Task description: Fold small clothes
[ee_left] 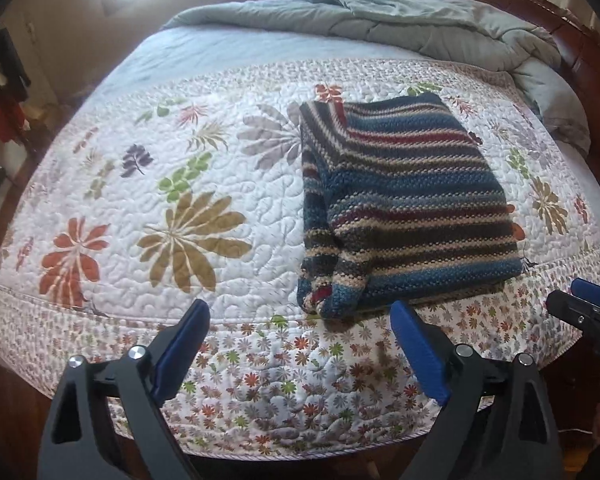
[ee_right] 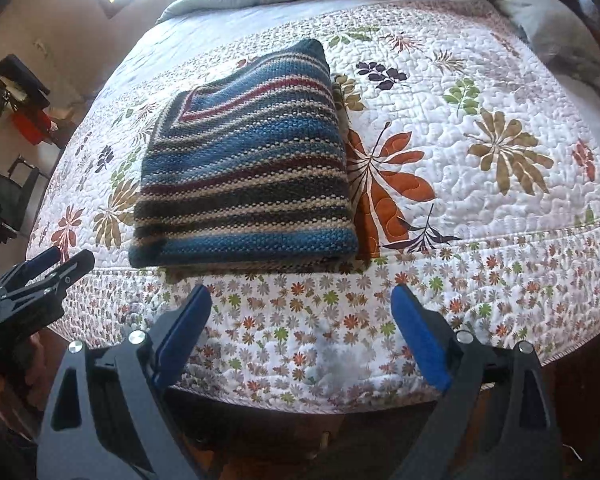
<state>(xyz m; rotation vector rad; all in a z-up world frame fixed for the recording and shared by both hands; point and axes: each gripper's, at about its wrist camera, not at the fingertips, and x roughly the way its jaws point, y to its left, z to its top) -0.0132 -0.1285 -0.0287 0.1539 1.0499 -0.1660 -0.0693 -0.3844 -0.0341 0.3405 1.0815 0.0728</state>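
**One folded sweater on the bed, both tools open and empty**

The striped sweater (ee_left: 404, 208) lies on the flowered quilt (ee_left: 148, 184) of the bed, folded into a thick rectangle. In the left wrist view it is ahead of the left tool (ee_left: 300, 332) and a little to its right side. In the right wrist view it is ahead of the right tool (ee_right: 302, 312) and a little to its left side. So the sweater sits between the two tools, just beyond their tips, near the front edge of the bed.

Both tools have their jaws wide apart, and nothing is between the blue pads (ee_left: 418, 354). No pad touches the sweater. I think the tools stand like this because the fold is finished and the cloth is released; the bundle keeps its shape alone. One cuff (ee_left: 332, 292) of a sleeve sticks out at the near left corner of the bundle, so the fold is not perfectly tidy there.

The grey-blue comforter (ee_left: 420, 28) is pushed in a heap to the far end of the bed, probably to leave a flat free place for folding.

Count: one sweater, one quilt, one comforter, two tools. I see no other small clothes on the bed in these views. If more pieces wait, they are outside the pictures.
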